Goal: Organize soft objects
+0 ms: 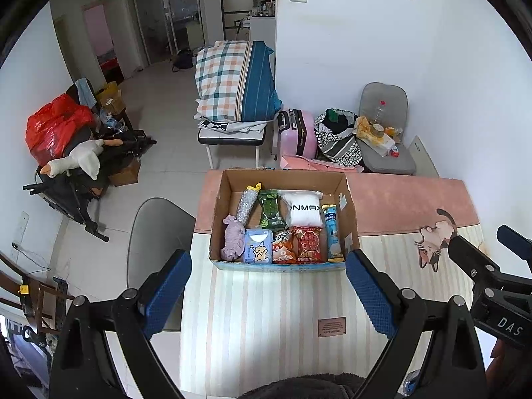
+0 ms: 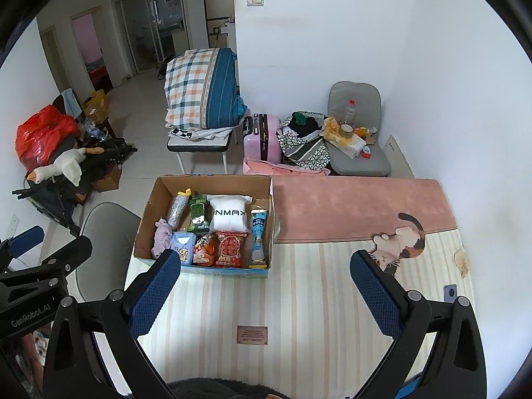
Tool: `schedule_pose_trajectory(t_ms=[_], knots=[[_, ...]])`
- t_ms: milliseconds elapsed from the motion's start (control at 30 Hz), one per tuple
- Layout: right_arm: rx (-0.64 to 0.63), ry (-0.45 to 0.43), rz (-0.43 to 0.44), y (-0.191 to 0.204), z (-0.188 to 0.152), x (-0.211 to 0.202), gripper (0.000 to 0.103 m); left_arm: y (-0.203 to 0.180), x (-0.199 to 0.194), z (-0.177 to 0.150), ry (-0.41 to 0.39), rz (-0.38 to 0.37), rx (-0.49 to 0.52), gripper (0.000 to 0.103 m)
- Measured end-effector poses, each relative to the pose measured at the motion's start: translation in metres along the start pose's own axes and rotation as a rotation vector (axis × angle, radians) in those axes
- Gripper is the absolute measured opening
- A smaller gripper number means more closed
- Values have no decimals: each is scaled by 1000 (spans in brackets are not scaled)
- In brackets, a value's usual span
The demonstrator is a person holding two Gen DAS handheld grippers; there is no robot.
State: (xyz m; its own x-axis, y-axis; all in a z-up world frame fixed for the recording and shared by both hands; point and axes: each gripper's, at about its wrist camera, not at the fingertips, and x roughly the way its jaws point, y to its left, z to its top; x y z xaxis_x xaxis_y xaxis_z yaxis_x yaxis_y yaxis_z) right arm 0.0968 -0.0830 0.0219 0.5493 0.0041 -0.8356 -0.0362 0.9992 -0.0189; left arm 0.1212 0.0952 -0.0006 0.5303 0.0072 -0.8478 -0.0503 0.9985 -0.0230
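Honestly, you look pretty much done here. The striped mat on the table is bare apart from its little label patch, with the pink strip at the far edge and the cat print off to the right. Nothing soft is lying loose on it that I can see.

The cardboard box sits at the far middle-left of the mat and it's packed tidy: the white pouch at the far side, with the green pack and the silvery roll to its left. Along the near row you've got the purple cloth at the left, then the blue tissue pack, the orange snack bag, the red pack, and the tall blue sachet against the right wall.

Your left gripper and right gripper both hover near you with jaws spread wide, holding nothing. If anything's left, I'd guess it's out of frame.
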Motion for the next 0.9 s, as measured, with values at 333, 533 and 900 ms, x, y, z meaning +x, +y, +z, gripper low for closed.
schedule_pose_trajectory(t_ms=[333,533,900], knots=[[-5,-5,-4,-1,-1,1,103,-1,1,-1,-5,7,2,95],[-4,-15,-6,-1,-2,-2,103,0,1,-1,-7,7,4,95],[-1,-15,-7,-3,-3,-3,103,-1,-1,-1,-6,5,4,95]])
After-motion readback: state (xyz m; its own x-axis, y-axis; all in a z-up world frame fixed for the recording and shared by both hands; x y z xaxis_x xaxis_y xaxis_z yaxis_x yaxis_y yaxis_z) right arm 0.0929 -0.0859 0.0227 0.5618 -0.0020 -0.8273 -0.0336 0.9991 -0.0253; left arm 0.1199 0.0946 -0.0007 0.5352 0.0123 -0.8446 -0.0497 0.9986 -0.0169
